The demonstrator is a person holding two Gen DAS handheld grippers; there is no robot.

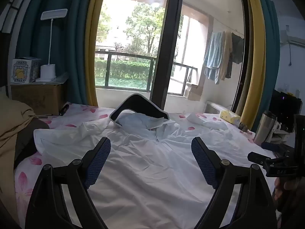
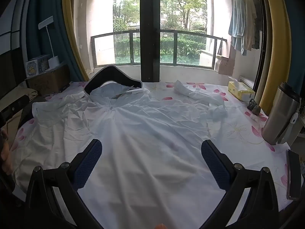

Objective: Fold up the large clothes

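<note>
A large white jacket lies spread face up across the flowered sheet, its zip running up the middle to a hood at about 11 o'clock in the right wrist view. A black curved chair back rises just behind the hood, touching it or nearly so. One sleeve is crumpled out toward 2 o'clock; the other is bunched at 9 o'clock, near a brown heap of bedding.

The right gripper hovers over the lower body of the jacket with its jaws spread wide apart — nothing sits between the blue pads, and they touch no cloth. The left gripper hangs likewise over the jacket's body, jaws fully apart and empty, its pads clear of the fabric. At 3 o'clock in the left wrist view a black part of the other tool and a few fingers show at the edge.

On the sheet at 3 o'clock in the right view stands a steel flask, upright, with a yellow tissue box beyond it at 2 o'clock. A dark phone lies at 4 o'clock. At 10 o'clock a white desk lamp stands on a cardboard box — beside it a small printed carton. Laundry hangs outside the window.
</note>
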